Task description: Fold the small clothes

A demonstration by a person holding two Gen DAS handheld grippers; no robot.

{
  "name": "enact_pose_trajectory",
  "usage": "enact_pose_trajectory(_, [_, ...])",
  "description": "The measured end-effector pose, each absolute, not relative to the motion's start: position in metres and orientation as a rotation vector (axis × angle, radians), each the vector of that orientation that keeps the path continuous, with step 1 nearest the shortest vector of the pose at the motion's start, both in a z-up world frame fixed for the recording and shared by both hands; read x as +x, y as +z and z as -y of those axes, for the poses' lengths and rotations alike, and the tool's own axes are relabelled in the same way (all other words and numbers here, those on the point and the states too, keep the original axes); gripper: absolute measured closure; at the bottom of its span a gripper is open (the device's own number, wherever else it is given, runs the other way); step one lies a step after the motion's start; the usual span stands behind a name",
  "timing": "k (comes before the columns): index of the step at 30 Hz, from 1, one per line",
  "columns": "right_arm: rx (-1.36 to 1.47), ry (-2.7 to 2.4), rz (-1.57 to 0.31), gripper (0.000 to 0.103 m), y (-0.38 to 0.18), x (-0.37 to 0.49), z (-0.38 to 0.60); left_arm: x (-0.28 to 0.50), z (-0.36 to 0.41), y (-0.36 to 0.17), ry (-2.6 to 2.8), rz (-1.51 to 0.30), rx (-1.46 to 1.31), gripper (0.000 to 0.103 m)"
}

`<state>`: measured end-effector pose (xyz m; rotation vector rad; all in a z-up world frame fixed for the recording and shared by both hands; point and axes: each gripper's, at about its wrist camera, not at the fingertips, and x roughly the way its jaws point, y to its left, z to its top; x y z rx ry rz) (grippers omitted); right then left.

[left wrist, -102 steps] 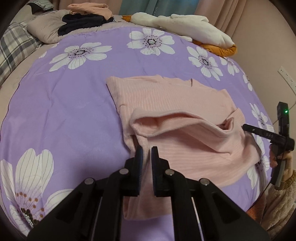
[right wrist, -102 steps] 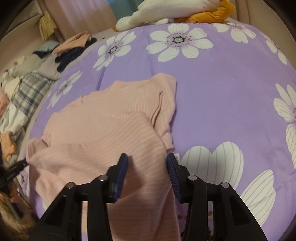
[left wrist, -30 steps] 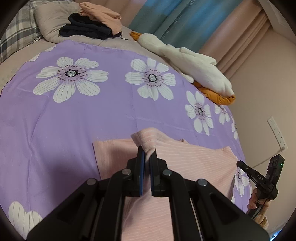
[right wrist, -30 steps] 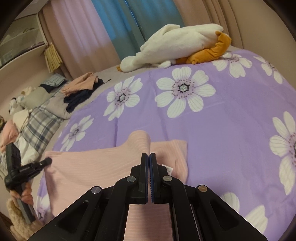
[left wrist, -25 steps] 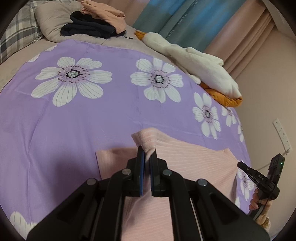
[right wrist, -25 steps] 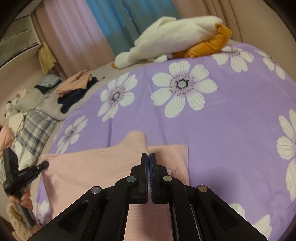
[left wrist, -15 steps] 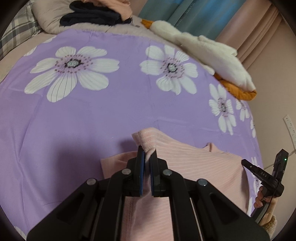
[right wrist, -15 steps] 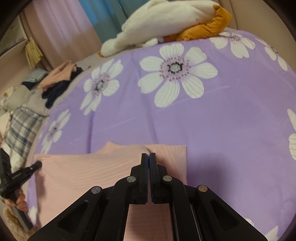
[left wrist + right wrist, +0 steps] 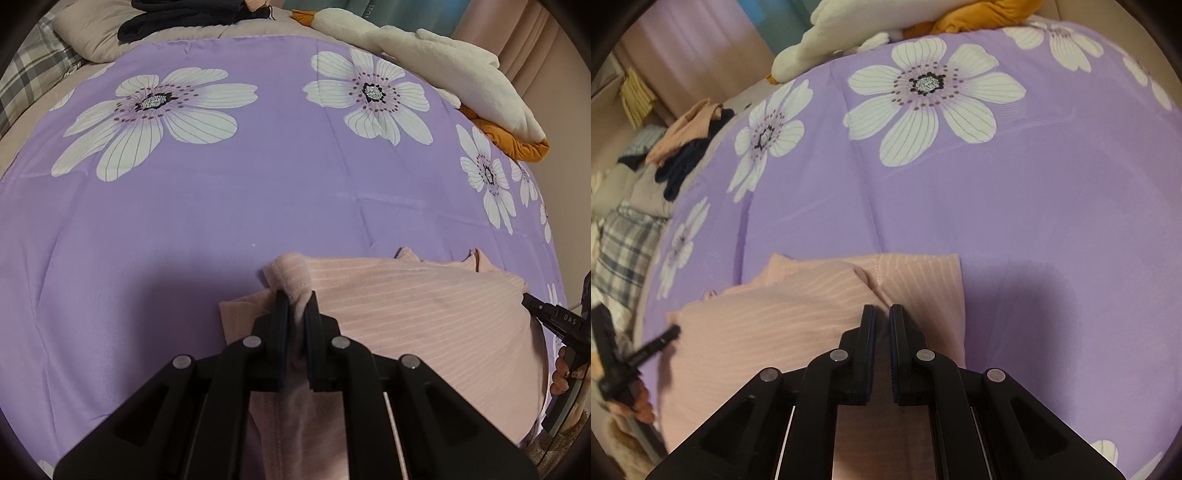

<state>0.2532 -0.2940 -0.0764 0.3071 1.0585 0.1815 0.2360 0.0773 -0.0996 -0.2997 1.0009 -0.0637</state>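
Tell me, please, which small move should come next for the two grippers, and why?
Probably let go and lift away. The pink top already lies doubled on the purple sheet. Both jaws are opening: the left gripper has a fabric corner between them, the right gripper sits over the folded edge.

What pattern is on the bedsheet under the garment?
Purple bedsheet with large white flowers, clearest in the left wrist view.

Pink ribbed garment (image 9: 424, 317) with thin pale stripes, folded over on itself and lying mostly flat on a purple flowered bedspread (image 9: 258, 206). One hemmed corner bunched up and raised at the near edge. Lower layer peeking out beyond the top layer's far edge (image 9: 916, 277).
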Motion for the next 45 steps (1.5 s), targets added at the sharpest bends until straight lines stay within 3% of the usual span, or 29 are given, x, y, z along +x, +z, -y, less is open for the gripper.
enact_pose_trajectory(3, [0.353, 0.202, -1.067, 0.059, -0.076, 0.262, 0.295, 0.235, -0.079, -0.100, -0.067, -1.000, -0.319, 0.094])
enact_pose_trajectory(8, [0.435, 0.231, -1.091, 0.058, -0.082, 0.273, 0.297, 0.235, -0.079, -0.100, -0.074, -1.000, -0.336, 0.094])
enact_pose_trajectory(9, [0.429, 0.232, -1.099, 0.059, -0.083, 0.274, 0.295, 0.235, -0.079, -0.100, -0.075, -0.997, -0.338, 0.094])
enact_pose_trajectory(11, [0.409, 0.240, -1.089, 0.079, -0.081, 0.275, 0.290, 0.233, -0.079, -0.097, -0.083, -0.984, -0.345, 0.095])
enact_pose_trajectory(12, [0.429, 0.260, -1.081, 0.097, -0.079, 0.276, 0.291, 0.231, -0.080, -0.095, -0.086, -0.975, -0.348, 0.096])
enact_pose_trajectory(16, [0.462, 0.297, -0.939, 0.097, -0.044, 0.263, 0.296, 0.224, -0.079, -0.083, -0.105, -0.934, -0.342, 0.097])
enact_pose_trajectory(21, [0.191, 0.140, -0.752, 0.099, 0.009, 0.247, 0.279, 0.226, -0.077, -0.081, -0.100, -0.934, -0.322, 0.096])
enact_pose_trajectory(31, [0.339, 0.162, -1.039, 0.099, -0.048, 0.236, 0.306, 0.210, -0.078, -0.090, -0.050, -0.980, -0.258, 0.096])
enact_pose_trajectory(45, [0.225, 0.342, -1.091, 0.099, -0.062, 0.185, 0.239, 0.190, -0.084, -0.085, -0.034, -0.989, -0.250, 0.096])
